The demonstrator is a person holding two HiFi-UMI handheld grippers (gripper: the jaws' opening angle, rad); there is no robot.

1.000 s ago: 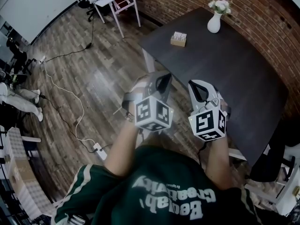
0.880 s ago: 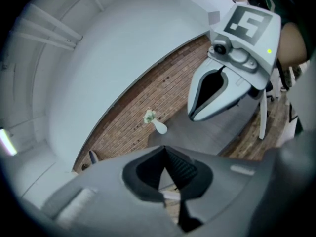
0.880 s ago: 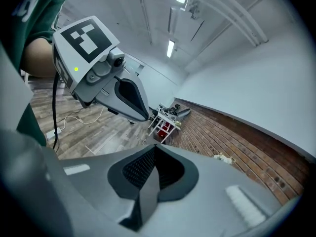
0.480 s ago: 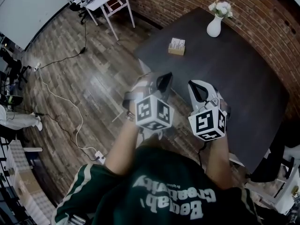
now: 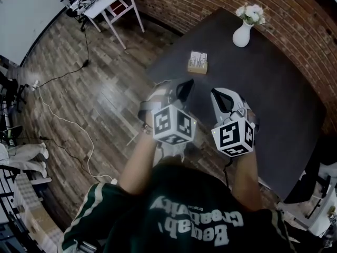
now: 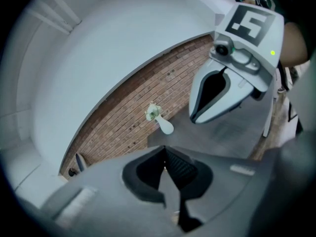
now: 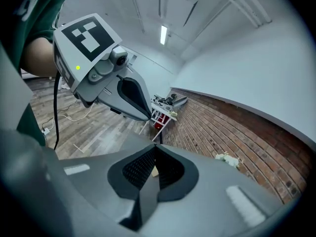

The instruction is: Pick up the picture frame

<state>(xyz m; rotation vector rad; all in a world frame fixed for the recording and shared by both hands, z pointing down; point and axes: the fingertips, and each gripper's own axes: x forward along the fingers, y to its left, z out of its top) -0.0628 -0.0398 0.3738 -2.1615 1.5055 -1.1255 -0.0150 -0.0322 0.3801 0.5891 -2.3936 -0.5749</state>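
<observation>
Big dark rectangular table (image 5: 274, 88) ahead, its near corner hidden behind the person. Left tool (image 5: 183, 87) and right tool (image 5: 220, 97), both pinched together and empty, hover at its near edge, probably lining up. White flower vase (image 5: 242, 35) on its far side. Small wood-based picture frame (image 5: 197, 62) by its left edge, detail unclear.

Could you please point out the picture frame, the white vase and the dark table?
picture frame (image 5: 198, 58): head view, its pale face.
white vase (image 5: 242, 36): head view, its rounded body.
dark table (image 5: 274, 91): head view, bare top.
</observation>
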